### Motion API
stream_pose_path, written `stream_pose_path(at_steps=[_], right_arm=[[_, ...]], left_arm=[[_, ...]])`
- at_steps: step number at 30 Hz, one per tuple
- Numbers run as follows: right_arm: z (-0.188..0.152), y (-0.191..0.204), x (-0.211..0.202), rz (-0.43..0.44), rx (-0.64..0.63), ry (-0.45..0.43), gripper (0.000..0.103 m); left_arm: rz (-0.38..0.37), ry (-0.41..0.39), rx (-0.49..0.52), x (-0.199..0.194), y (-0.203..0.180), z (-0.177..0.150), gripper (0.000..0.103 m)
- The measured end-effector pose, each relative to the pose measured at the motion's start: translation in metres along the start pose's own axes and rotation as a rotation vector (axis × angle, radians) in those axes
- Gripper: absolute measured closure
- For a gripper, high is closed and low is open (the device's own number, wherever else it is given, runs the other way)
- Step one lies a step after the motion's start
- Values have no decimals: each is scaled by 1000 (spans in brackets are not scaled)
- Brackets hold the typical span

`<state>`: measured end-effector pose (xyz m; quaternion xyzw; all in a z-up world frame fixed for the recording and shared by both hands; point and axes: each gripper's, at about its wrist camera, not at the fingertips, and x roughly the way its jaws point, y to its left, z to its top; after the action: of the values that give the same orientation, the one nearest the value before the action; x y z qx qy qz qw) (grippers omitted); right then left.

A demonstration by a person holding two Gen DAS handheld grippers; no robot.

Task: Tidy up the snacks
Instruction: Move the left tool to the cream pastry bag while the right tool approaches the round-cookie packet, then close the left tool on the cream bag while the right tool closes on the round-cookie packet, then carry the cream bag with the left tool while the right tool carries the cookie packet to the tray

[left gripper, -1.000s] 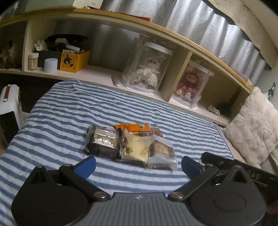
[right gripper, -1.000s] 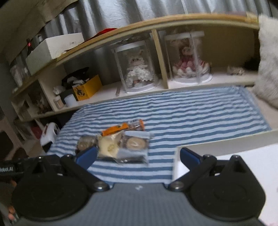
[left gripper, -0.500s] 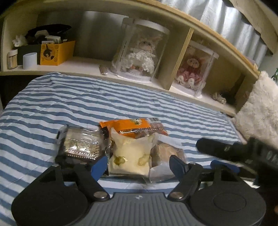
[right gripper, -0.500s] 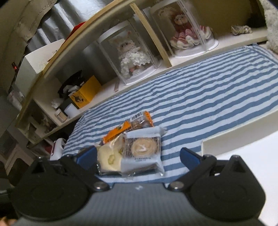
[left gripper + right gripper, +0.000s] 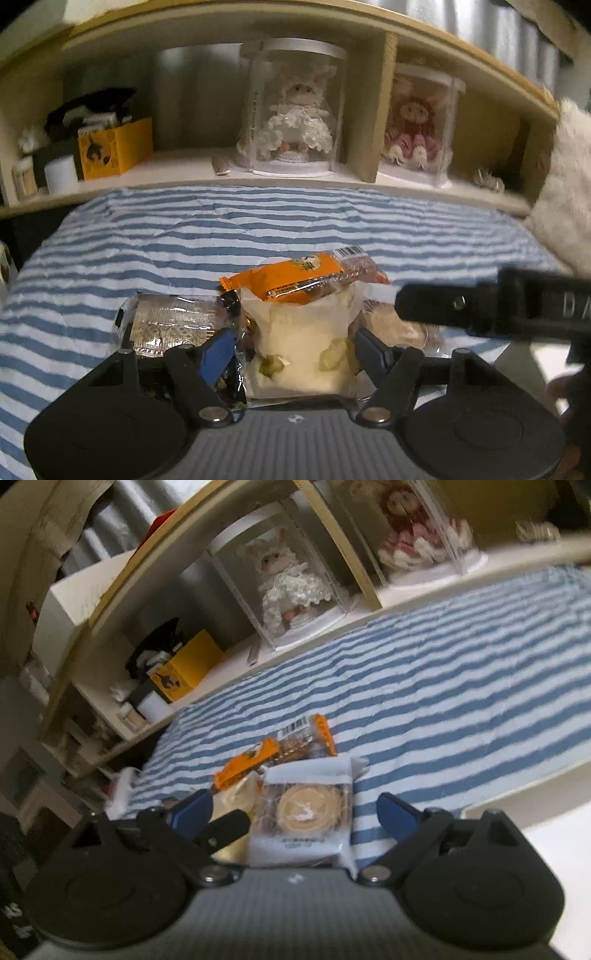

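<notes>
Several snack packets lie together on the blue-striped bedspread (image 5: 155,236). A pale yellow packet (image 5: 301,350) sits between the fingers of my left gripper (image 5: 295,350), whose jaws stand around it, open. Left of it lies a silver-wrapped packet (image 5: 166,325); behind it an orange packet (image 5: 291,275). In the right wrist view, a clear packet holding a round biscuit (image 5: 306,808) lies between the open fingers of my right gripper (image 5: 291,810). The orange packet (image 5: 251,760) lies behind it. The right gripper's body crosses the left wrist view (image 5: 480,306) over the biscuit packet.
A wooden headboard shelf (image 5: 177,166) runs behind the bed with two dolls in clear cases (image 5: 295,110), a yellow box (image 5: 114,147) and a white cup. A fluffy white pillow (image 5: 569,192) lies at right. A white tray edge (image 5: 517,786) sits right of my right gripper.
Both grippers have moved forward and down onto the snack pile. The left jaws have narrowed around the pale yellow packet; the right gripper now straddles the biscuit packet.
</notes>
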<state>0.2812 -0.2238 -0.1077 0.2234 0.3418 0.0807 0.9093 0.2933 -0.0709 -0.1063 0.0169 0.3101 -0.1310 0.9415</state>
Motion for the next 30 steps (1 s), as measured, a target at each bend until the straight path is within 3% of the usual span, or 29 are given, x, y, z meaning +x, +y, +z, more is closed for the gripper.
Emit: stream_pose_path(at_steps=[9,17,20,21,22,23,30], right_arm=[[6,9,9,-18,-55,57,9],[8,28,34,-167,-190,187,10],[9,31,37,-185,-192,211,9],[10,33,36,-181,-205,211,12],[11,33,35,-152,-209,218,27],[12,33,35,-113,-183,240,34],[11,35,17,-125,-175,241,37]], left_arm=[[10,22,31,6,-1,-4,41],[-6,49,41,-3,3,-3,49],[-11,61,41,-9,5,-2,52],[-13,64,40,-12,5,-2,53],[-15,66,37,-15,6,-2,53],[-18,69,33,-18,7,-1,53],[-39,64,-6,-42,8,2,54]])
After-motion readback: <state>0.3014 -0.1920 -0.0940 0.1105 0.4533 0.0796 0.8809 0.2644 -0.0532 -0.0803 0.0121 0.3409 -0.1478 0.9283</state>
